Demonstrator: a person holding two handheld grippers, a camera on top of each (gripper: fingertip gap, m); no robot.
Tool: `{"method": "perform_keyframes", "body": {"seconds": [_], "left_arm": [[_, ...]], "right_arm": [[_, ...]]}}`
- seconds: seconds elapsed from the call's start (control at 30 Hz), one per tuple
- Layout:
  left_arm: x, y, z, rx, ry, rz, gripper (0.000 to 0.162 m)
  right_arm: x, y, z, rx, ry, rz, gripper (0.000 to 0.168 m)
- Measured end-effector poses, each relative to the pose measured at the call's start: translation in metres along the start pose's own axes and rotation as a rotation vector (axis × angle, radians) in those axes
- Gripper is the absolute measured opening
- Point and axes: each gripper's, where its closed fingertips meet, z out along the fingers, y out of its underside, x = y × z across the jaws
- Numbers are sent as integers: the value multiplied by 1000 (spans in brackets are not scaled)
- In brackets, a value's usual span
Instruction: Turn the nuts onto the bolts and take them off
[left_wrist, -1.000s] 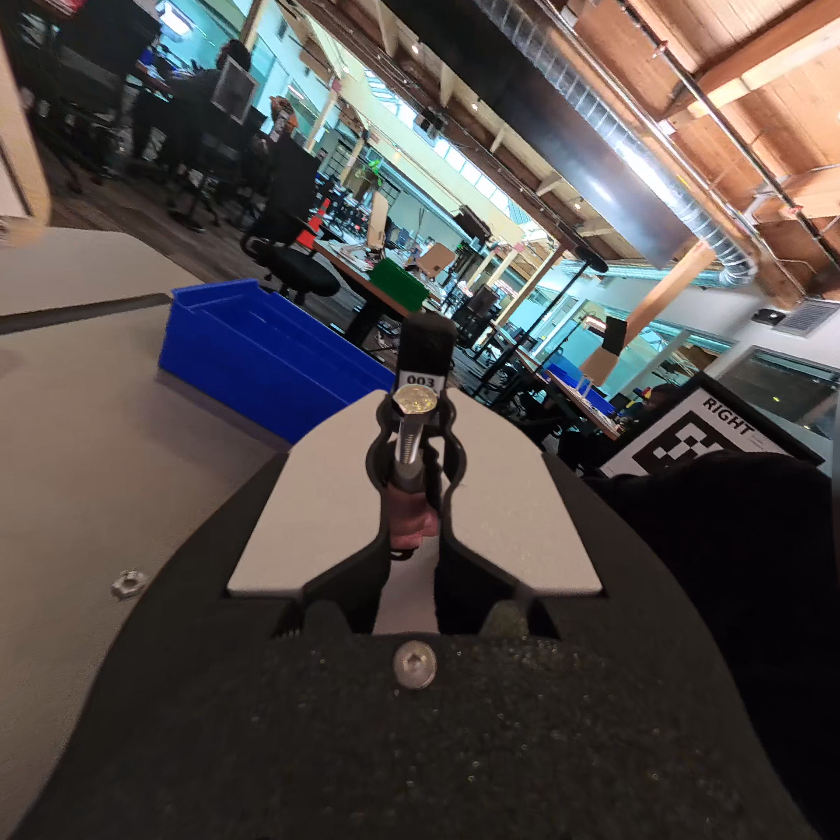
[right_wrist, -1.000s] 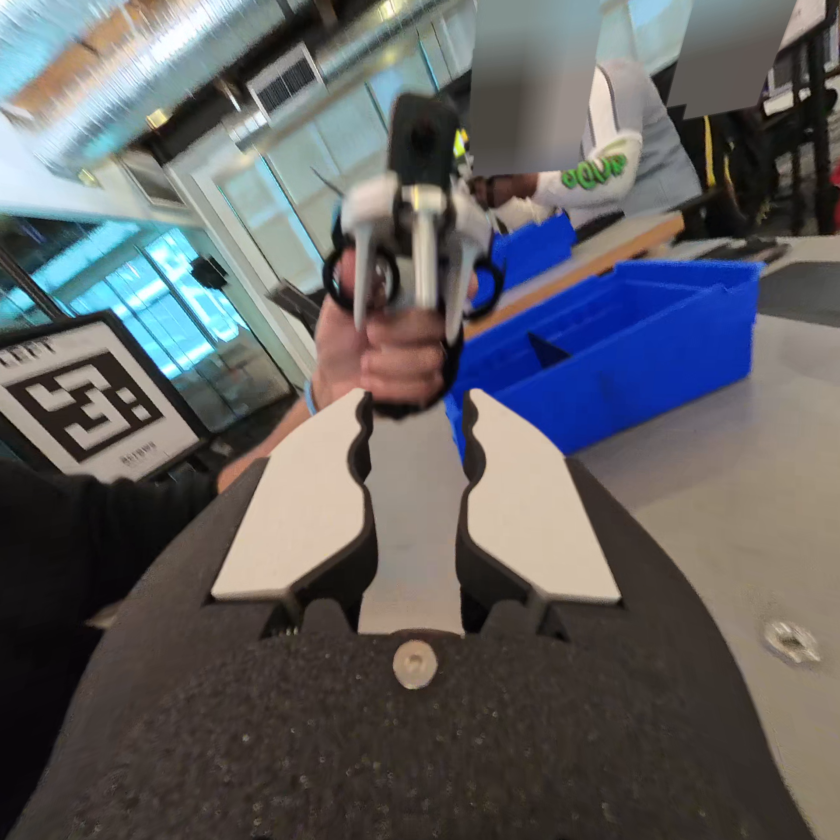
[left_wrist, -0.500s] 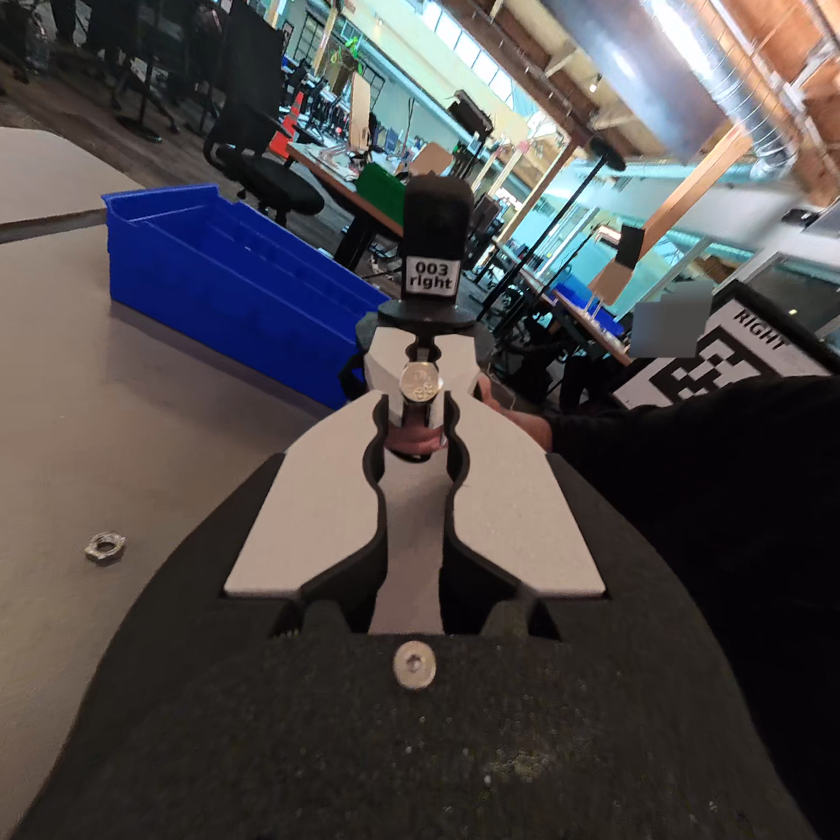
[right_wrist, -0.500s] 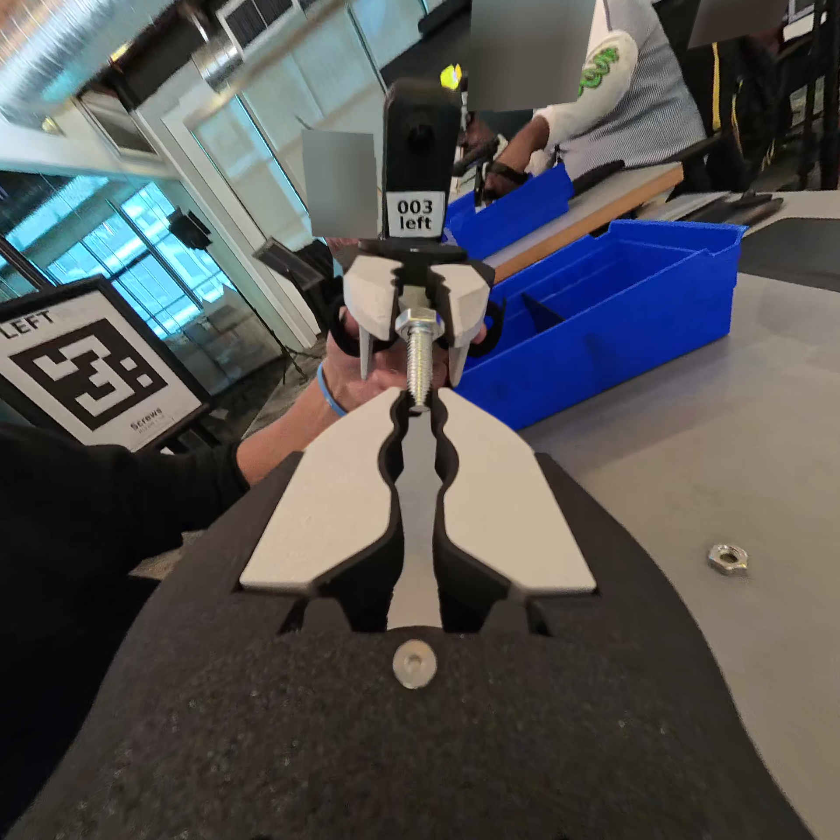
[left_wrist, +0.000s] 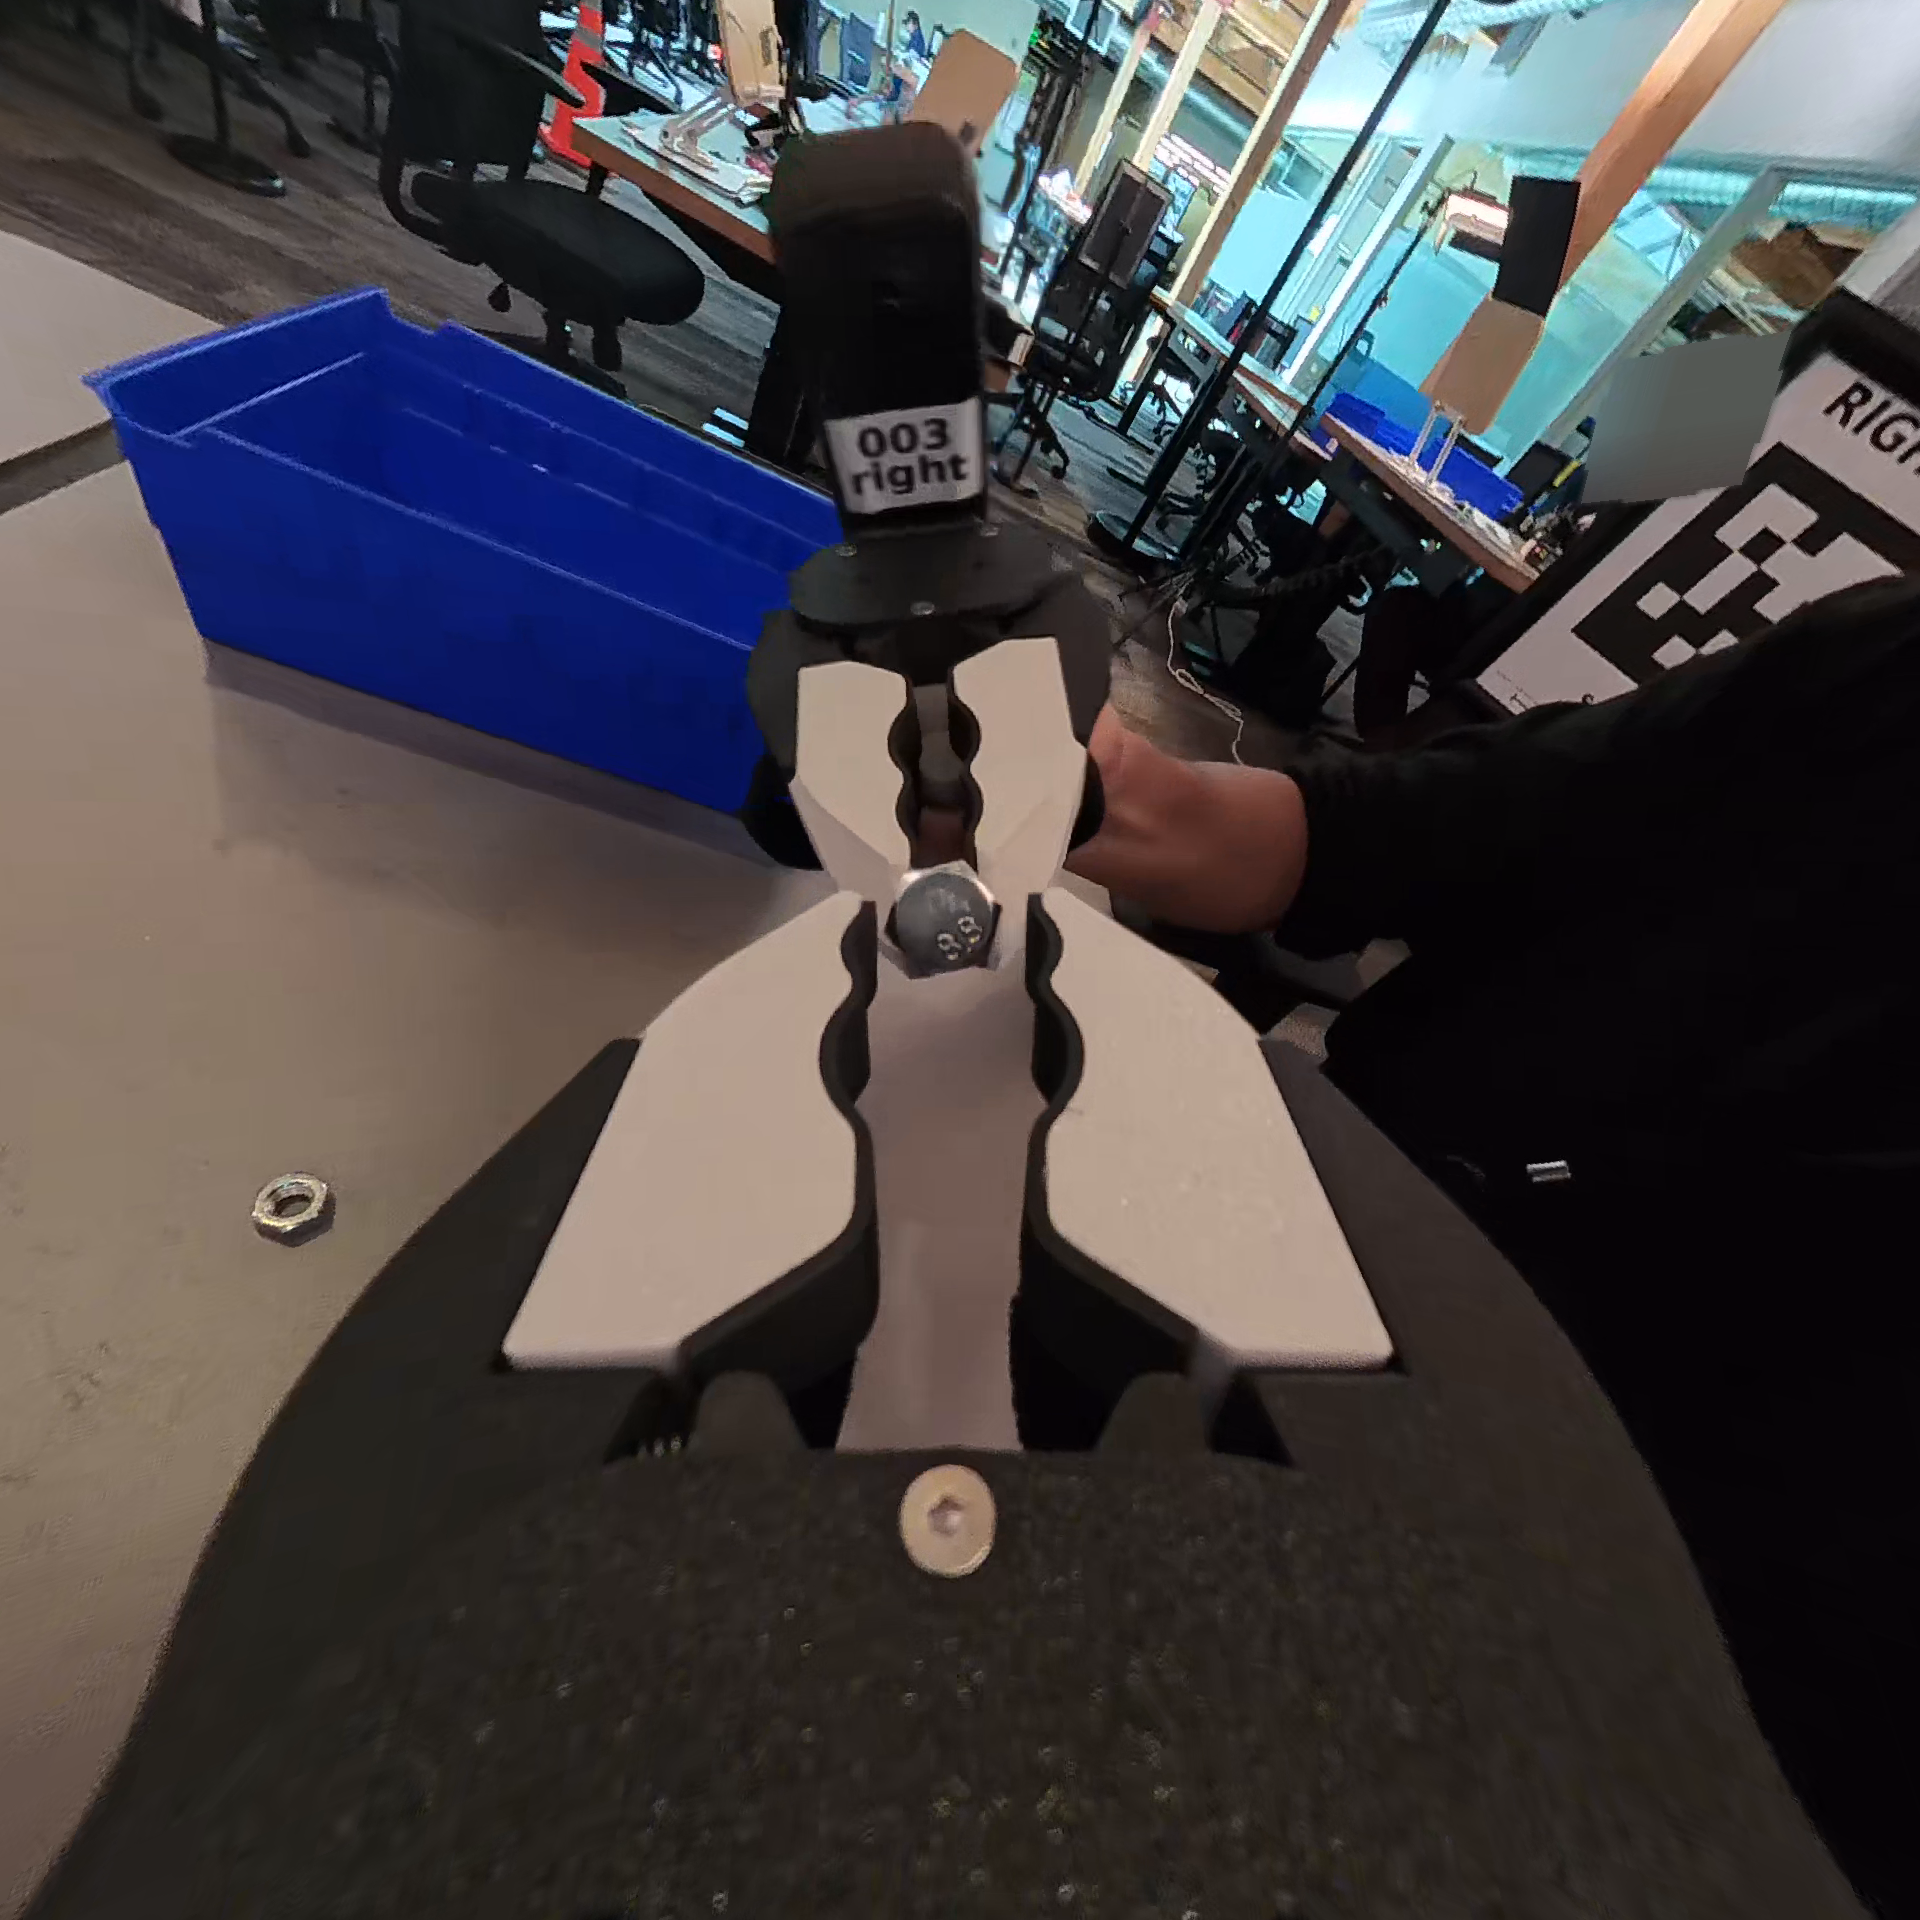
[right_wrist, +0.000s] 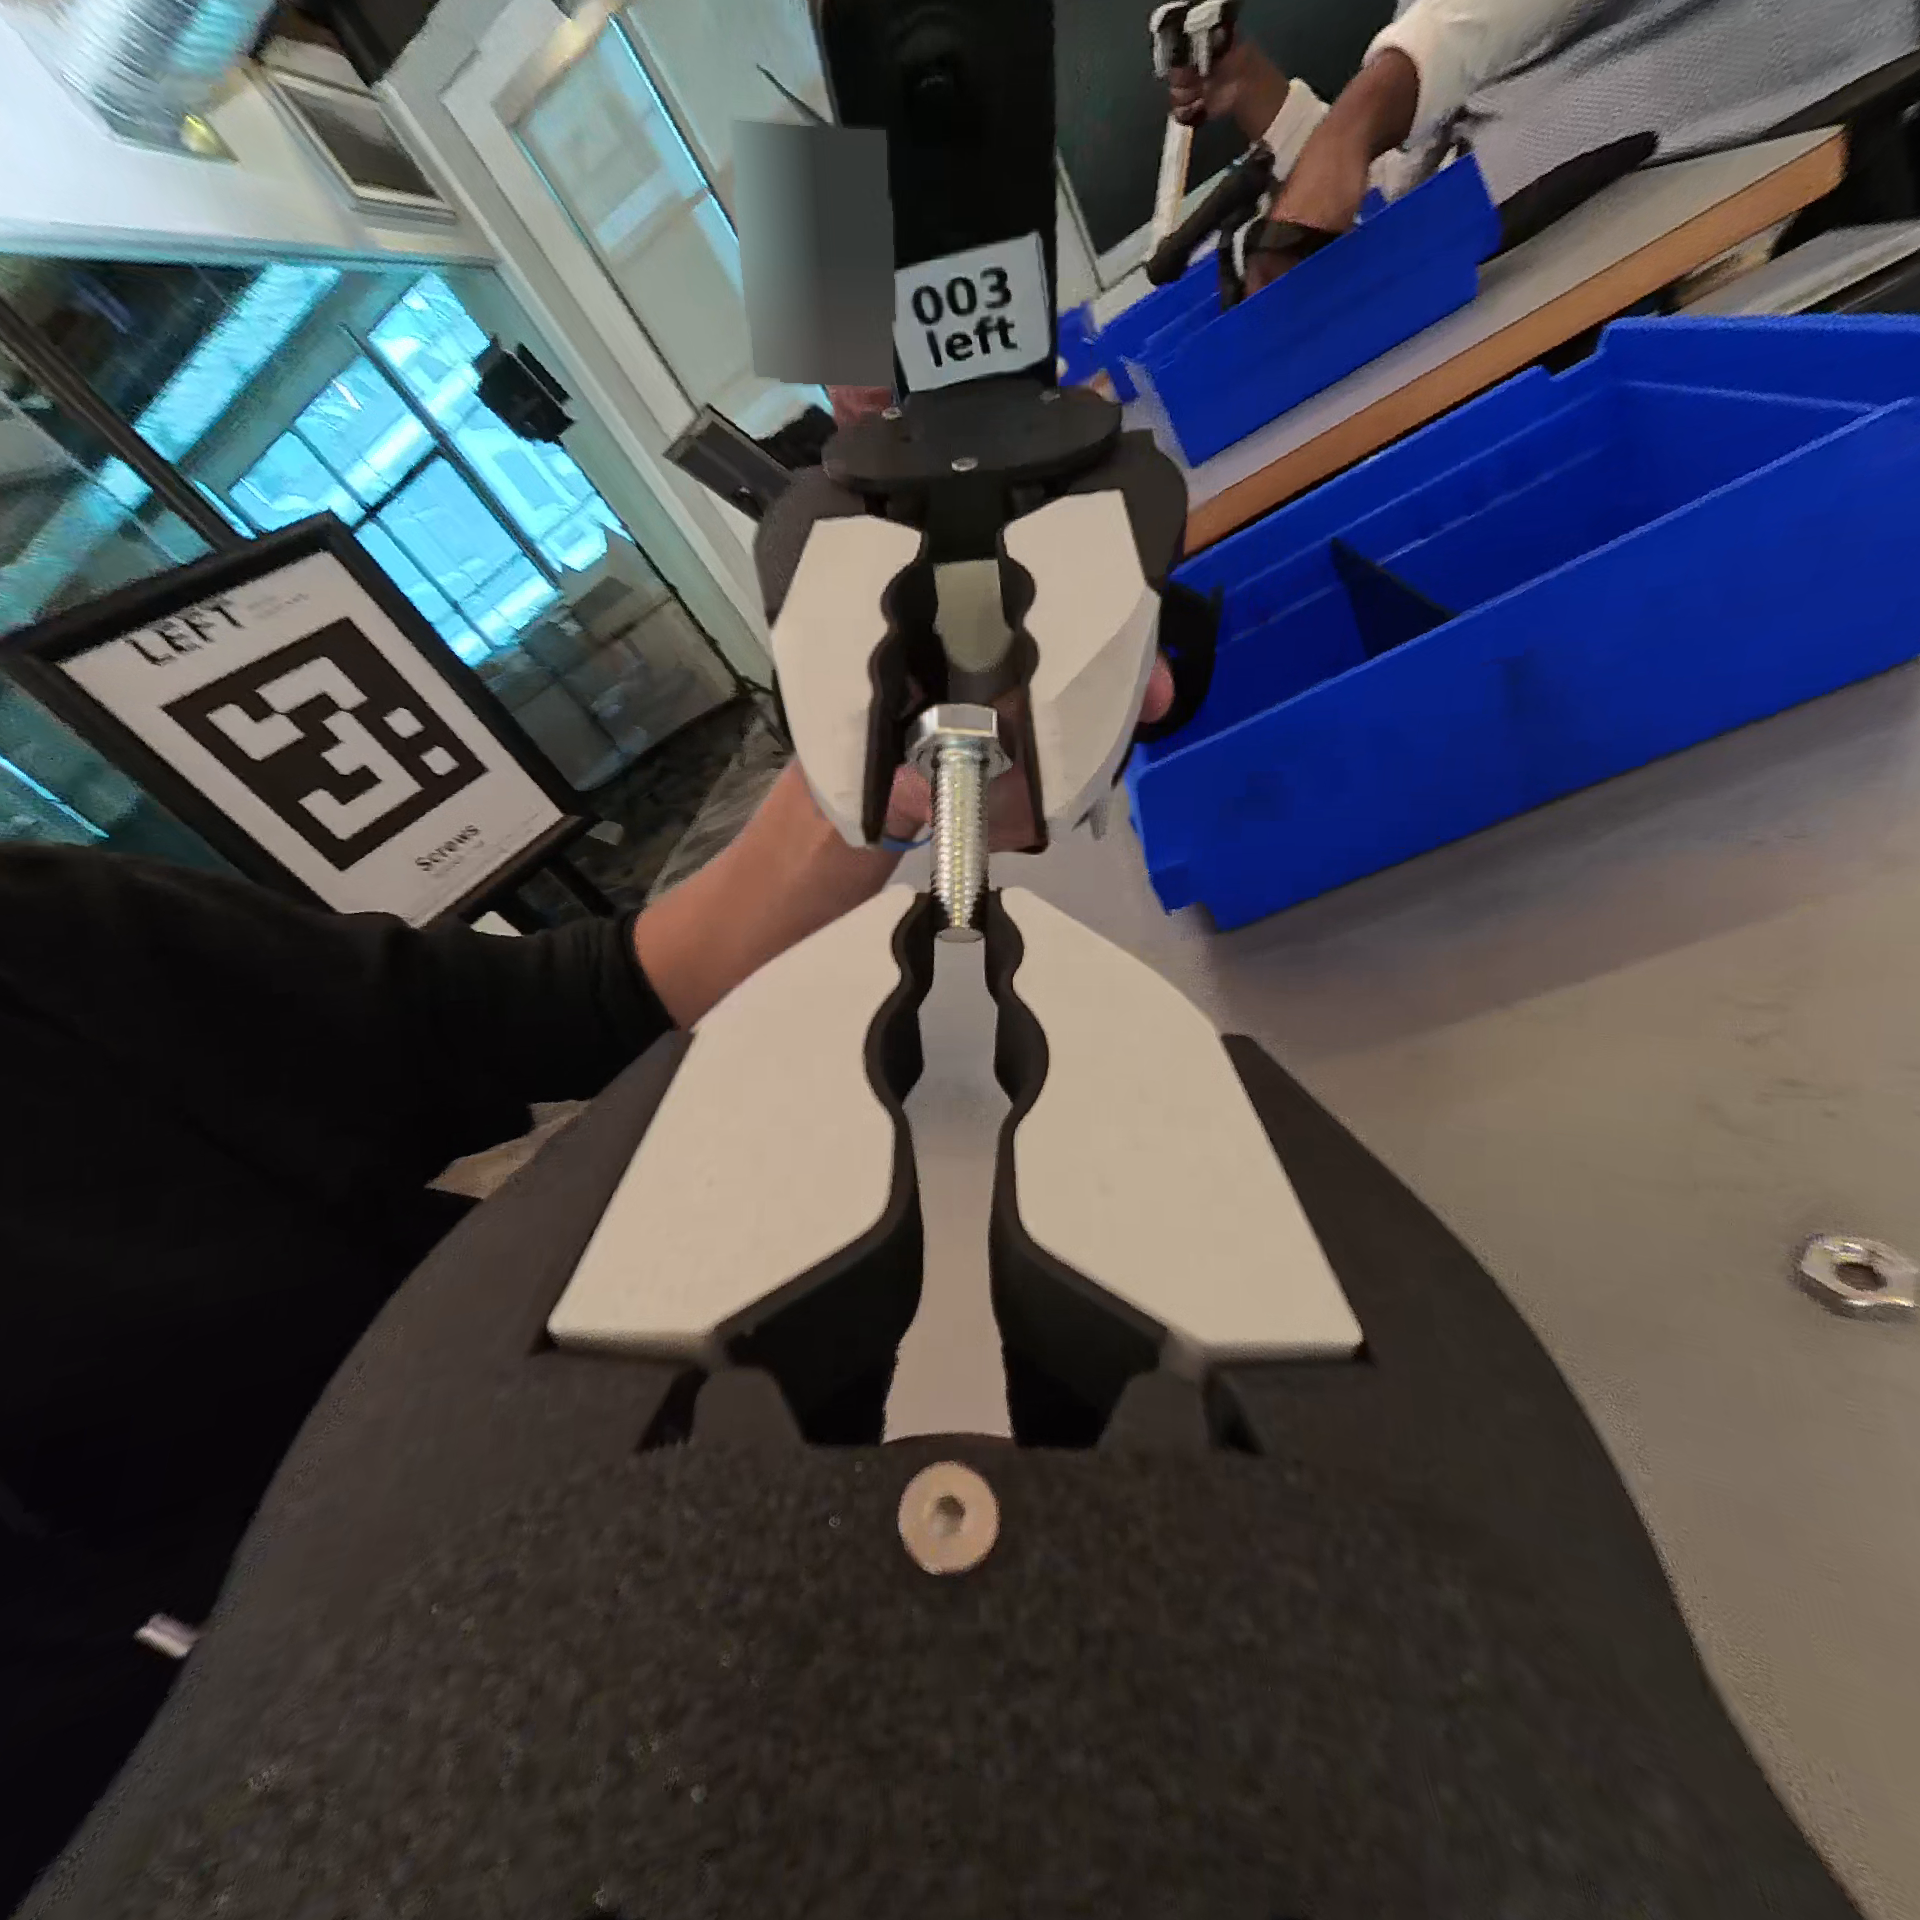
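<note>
A silver bolt (right_wrist: 956, 831) hangs level between my two grippers, which face each other above the grey table (left_wrist: 208, 935). My right gripper (right_wrist: 956, 909) is shut on the bolt's threaded end. My left gripper (left_wrist: 945, 920) is open, and the bolt's hex head (left_wrist: 940, 930) sits between its fingertips with a small gap on each side. The right gripper also shows in the left wrist view (left_wrist: 940, 868), and the left gripper in the right wrist view (right_wrist: 956, 821). A loose nut (left_wrist: 293, 1207) lies on the table, also in the right wrist view (right_wrist: 1860, 1276).
A blue bin (left_wrist: 416, 520) stands on the table behind the grippers; it also shows in the right wrist view (right_wrist: 1558, 623). Marker boards stand at the table's edge (right_wrist: 312, 727). A person works at another table (right_wrist: 1351, 156) behind. Left and right tips are no more than a few centimetres apart.
My right gripper closed from wide open onto the bolt's threaded end. My left gripper, shut on the bolt before, has opened. Both grippers tilted down toward the table.
</note>
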Motion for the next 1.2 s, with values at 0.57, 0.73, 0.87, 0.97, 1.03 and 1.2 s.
{"method": "perform_keyframes", "body": {"seconds": [0.57, 0.73, 0.87, 0.97, 1.03, 1.2], "left_arm": [[7, 14, 7, -98, -9, 104, 18], [9, 18, 9, -125, -25, 147, 18], [8, 13, 8, -94, -39, 155, 18], [-3, 9, -5, -20, -185, 128, 18], [-16, 21, -23, 15, -437, 137, 18], [-21, 76, -47, 102, -853, 122, 18]], "right_arm": [[-9, 10, -3, -82, -72, 45, 9], [-10, 8, -6, -77, -87, 56, 9], [-11, 4, -7, -52, -101, 50, 17], [1, -1, -18, -54, 22, -14, 40], [16, -1, -30, -79, 172, -156, 44], [77, 26, -43, -435, 526, -554, 60]]}}
